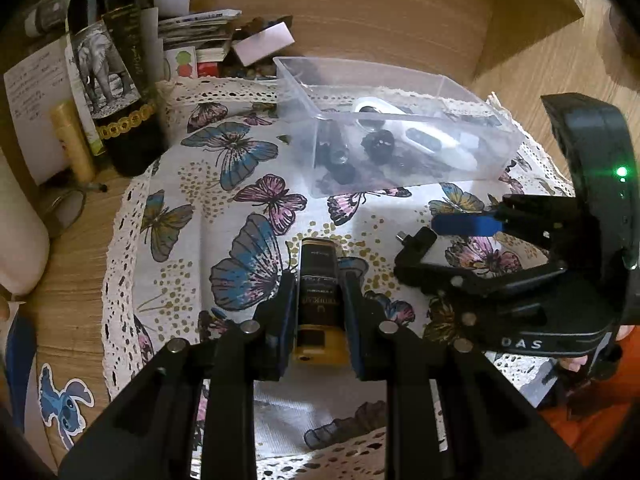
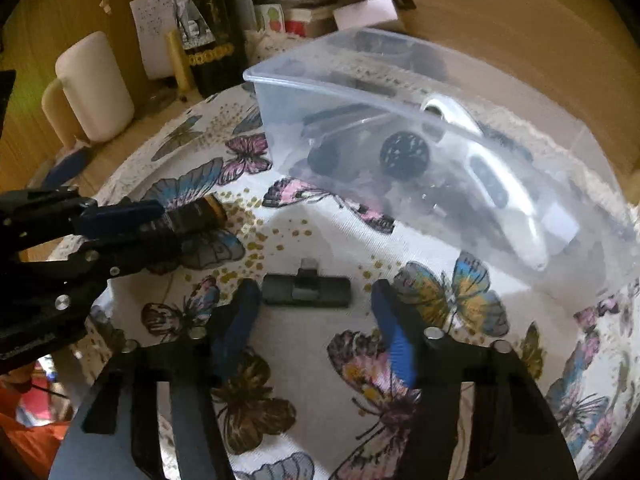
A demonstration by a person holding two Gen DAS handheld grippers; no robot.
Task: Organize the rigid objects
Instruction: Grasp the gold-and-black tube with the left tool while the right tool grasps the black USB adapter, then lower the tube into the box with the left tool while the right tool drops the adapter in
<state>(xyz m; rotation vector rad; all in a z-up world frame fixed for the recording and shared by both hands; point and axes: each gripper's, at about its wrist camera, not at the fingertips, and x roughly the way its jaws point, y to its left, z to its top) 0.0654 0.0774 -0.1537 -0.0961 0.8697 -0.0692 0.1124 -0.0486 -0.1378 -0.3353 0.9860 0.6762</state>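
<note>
Home: butterfly tablecloth [image 1: 168, 240], wine bottle [image 1: 116, 92], cluttered papers [image 1: 196, 28].

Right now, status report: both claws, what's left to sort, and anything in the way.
Left claw shut on gold-and-black tube. Right claw open, straddling black adapter on cloth. Clear bin ahead, already part filled. Nothing between claws and bin.

A cloth [image 1: 192, 240] covers the table [image 1: 72, 280], and a plastic bin [image 1: 400, 128] stands on the cloth's far side, holding several small items. Nearer than the bin, a small bottle [image 1: 318, 300] lies on the cloth between the fingers of the left gripper [image 1: 318, 280]. To its right lies an adapter [image 2: 306, 290], flat on the cloth between the spread fingers of the right gripper [image 2: 314, 308]. Behind the cloth, at far left, stands a tall bottle [image 1: 116, 80] with papers [image 1: 192, 28] stacked beside it and a mug [image 2: 96, 88] further left.
</note>
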